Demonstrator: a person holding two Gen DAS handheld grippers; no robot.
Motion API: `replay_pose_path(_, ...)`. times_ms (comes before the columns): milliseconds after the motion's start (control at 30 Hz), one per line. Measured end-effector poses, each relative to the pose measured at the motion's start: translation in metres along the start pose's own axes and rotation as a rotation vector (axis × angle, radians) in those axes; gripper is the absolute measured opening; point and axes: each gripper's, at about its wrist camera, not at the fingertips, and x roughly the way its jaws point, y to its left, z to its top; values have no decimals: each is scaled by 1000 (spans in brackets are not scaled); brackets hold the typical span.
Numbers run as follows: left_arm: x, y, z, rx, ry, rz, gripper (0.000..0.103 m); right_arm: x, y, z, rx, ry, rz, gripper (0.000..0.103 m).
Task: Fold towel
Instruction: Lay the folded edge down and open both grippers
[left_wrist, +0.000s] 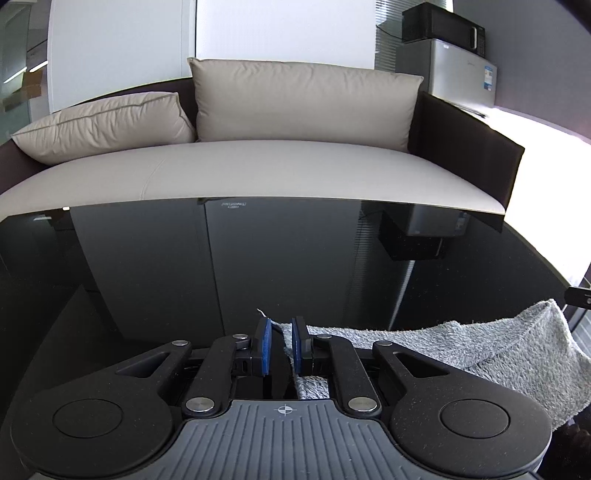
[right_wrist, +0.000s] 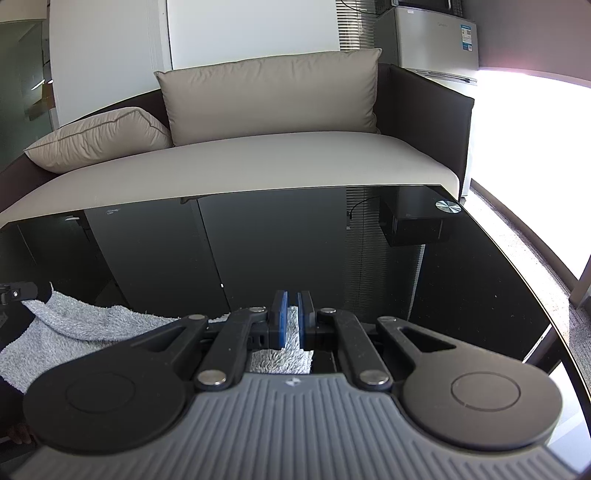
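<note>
Room: beige sofa (left_wrist: 258, 173) with two cushions behind your glossy black counter (left_wrist: 184, 266); a silver fridge (left_wrist: 458, 74) with a black microwave (left_wrist: 443, 24) on top stands at the far right.
Towel: your grey terry towel (left_wrist: 480, 347) is strung between both claws at the near edge of the counter, sagging in the middle, with a fold draped downward.
Left claw: your left claw (left_wrist: 282, 345) has its blue pads (left_wrist: 264, 347) a little apart; the towel's corner runs along the right-hand pad, and you cannot tell whether it is truly pinched.
Right claw: your right claw (right_wrist: 292, 319) has its pads (right_wrist: 282, 319) close together, clamped on the towel's (right_wrist: 74, 328) other end, terry showing in the narrow gap.
Counter corner: a round metal disc (right_wrist: 448, 206) sits at the far right corner.
</note>
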Motion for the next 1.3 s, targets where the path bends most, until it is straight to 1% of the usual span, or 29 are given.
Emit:
replay_pose_path(67,-7,-1,0,25,24,-38,12,-3,6,0,-35,12,25,6)
replay_pose_path(100,-8,-2,-1,32,27,-44,14,-3,9,0,-47,20,35,6)
replay_pose_path(200,-16,-13,-7,92,31,-52,17,-3,19,-1,-80,27,47,7)
replay_pose_path(267,-19,-17,-10,102,31,-63,18,-2,22,-1,-87,33,58,8)
replay_pose_path(367,-20,-25,-15,112,64,-123,19,-2,25,-3,-98,41,59,8)
replay_pose_path(533,-19,-41,-23,169,76,-146,19,-1,25,-4,-97,49,61,8)
replay_pose_path(733,-14,-46,-25,177,89,-159,19,-1,28,-5,-107,57,79,8)
replay_pose_path(1033,-2,-42,-23,147,81,-129,19,0,25,-5,-101,66,80,8)
replay_pose_path(1300,12,-44,-21,139,68,-114,19,9,38,-7,-150,74,88,8)
